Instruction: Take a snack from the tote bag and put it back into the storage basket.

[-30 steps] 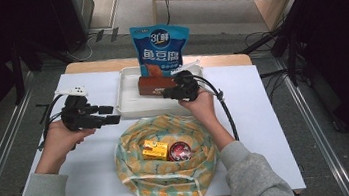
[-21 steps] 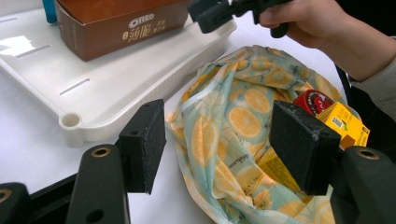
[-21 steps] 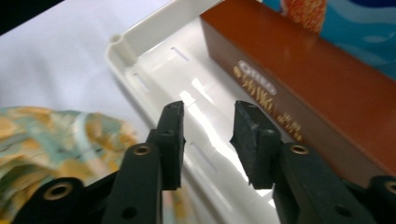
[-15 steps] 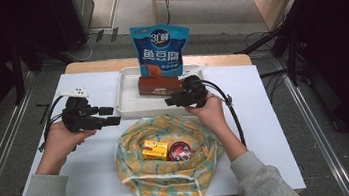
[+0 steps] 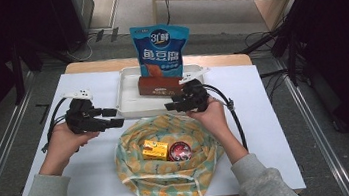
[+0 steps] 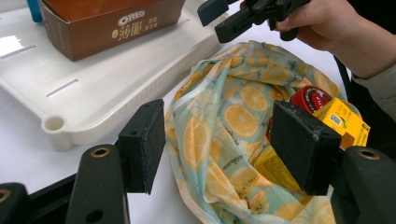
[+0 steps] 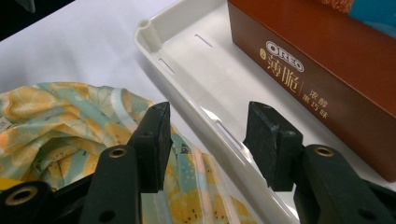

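Brown Oreo box inside white tray, long axis across table, leaning on blue snack bag. Right gripper just opened, empty, near tray's front rim. Left gripper released beside fabric bag.

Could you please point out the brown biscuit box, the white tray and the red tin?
brown biscuit box [image 7: 322,79], right gripper view, printed side face.
white tray [image 5: 129,94], high view, bare floor.
red tin [image 5: 180,152], high view, lid.
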`<state>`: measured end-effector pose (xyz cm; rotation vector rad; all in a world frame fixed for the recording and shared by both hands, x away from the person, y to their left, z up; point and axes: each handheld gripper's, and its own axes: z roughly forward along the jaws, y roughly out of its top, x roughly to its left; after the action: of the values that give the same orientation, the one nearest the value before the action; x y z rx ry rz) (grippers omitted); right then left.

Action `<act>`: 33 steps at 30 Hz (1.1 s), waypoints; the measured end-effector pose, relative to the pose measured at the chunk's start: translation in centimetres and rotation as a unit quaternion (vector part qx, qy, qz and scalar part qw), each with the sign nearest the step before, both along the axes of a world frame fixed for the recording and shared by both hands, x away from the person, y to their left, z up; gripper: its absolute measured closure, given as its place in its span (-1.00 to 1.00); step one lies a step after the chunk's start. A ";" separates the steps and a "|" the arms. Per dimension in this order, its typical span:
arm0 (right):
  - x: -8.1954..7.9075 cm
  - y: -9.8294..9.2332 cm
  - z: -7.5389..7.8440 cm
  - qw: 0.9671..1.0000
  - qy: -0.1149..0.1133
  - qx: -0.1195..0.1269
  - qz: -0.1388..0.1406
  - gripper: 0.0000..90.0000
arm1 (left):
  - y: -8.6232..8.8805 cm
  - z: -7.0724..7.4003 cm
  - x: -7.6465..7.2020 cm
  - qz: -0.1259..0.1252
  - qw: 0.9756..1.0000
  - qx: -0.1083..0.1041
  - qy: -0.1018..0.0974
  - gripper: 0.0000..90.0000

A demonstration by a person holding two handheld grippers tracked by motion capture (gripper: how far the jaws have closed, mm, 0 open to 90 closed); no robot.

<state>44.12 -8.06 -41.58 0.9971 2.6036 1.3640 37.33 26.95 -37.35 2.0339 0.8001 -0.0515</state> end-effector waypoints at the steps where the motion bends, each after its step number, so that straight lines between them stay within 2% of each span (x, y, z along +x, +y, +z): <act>1: -0.1 -0.1 0.0 1.000 0.001 0.000 -0.001 0.10 | -0.1 0.0 0.0 -0.002 1.000 0.002 -0.001 -0.19; 19: -1.5 -0.7 0.6 1.000 -0.005 0.007 0.003 0.01 | -1.7 0.2 -1.4 -0.027 0.999 0.011 -0.013 -0.19; 21: -1.6 -0.7 0.5 1.000 0.000 0.008 0.006 -0.01 | -1.8 0.2 -1.6 -0.031 0.999 0.015 -0.013 -0.19; 33: -2.2 -0.8 0.2 1.000 0.000 -0.002 0.005 -0.04 | -2.8 -0.3 -2.8 -0.046 0.999 0.019 -0.018 -0.19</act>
<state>41.95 -8.89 -41.35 0.9852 2.6123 1.3609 34.55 24.19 -37.65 2.1004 0.6897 -0.0525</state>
